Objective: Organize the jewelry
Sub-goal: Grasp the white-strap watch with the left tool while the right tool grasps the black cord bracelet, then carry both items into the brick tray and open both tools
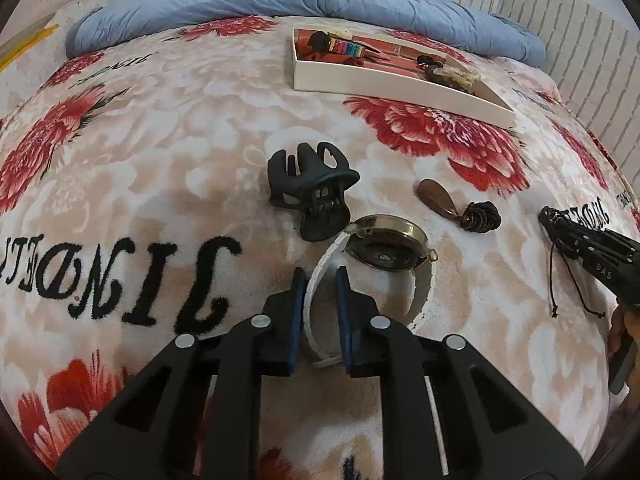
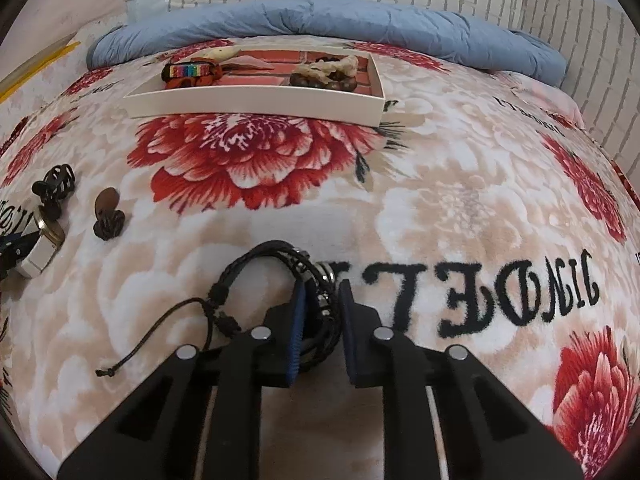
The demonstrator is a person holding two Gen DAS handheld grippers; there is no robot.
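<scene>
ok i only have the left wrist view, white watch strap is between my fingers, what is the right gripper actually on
Observer: The right gripper is shut on the black braided leather bracelet, with the strands pinched between its blue pads.
Operator: any loose ends hanging off it
Observer: Yes, a thin black cord with a knotted end trails onto the blanket on the picture's left side of the fingers.
Operator: is the tray clear on that side
Observer: The white rectangular tray lies straight ahead of the right gripper, and a rainbow striped band sits in its left end.
</scene>
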